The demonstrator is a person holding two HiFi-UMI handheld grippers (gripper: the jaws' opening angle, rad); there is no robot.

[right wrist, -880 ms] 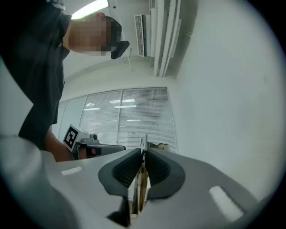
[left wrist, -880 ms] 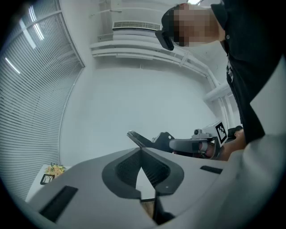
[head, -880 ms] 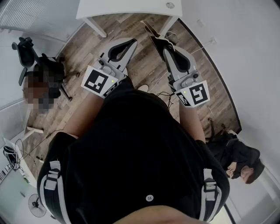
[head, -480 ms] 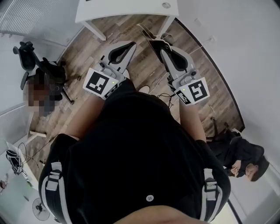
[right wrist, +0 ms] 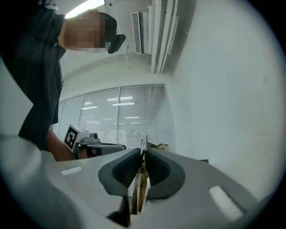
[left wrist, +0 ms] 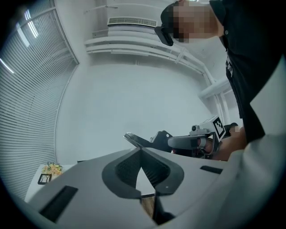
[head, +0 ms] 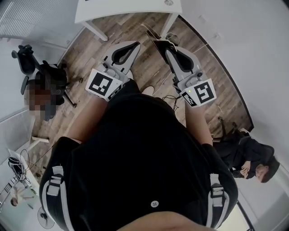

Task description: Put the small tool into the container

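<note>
Carry step: right gripper (head: 159,44) jaws clamped on thin flat small tool (right wrist: 143,146); left gripper (head: 134,44) jaws closed, empty; container unseen, perhaps on bench (head: 126,6) ahead of jaws; next: reach bench, find container.

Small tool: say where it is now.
The thin flat metal tool is clamped in the right claw, upper middle of the head view, over the wooden floor near the white table.

Black shirt (head: 144,149), grey left tongs (left wrist: 141,154), right tongs (right wrist: 143,156)

No lettering or numbers legible; only square coded markers on the left gripper's cube (head: 104,85) and the right gripper's cube (head: 202,92).
</note>
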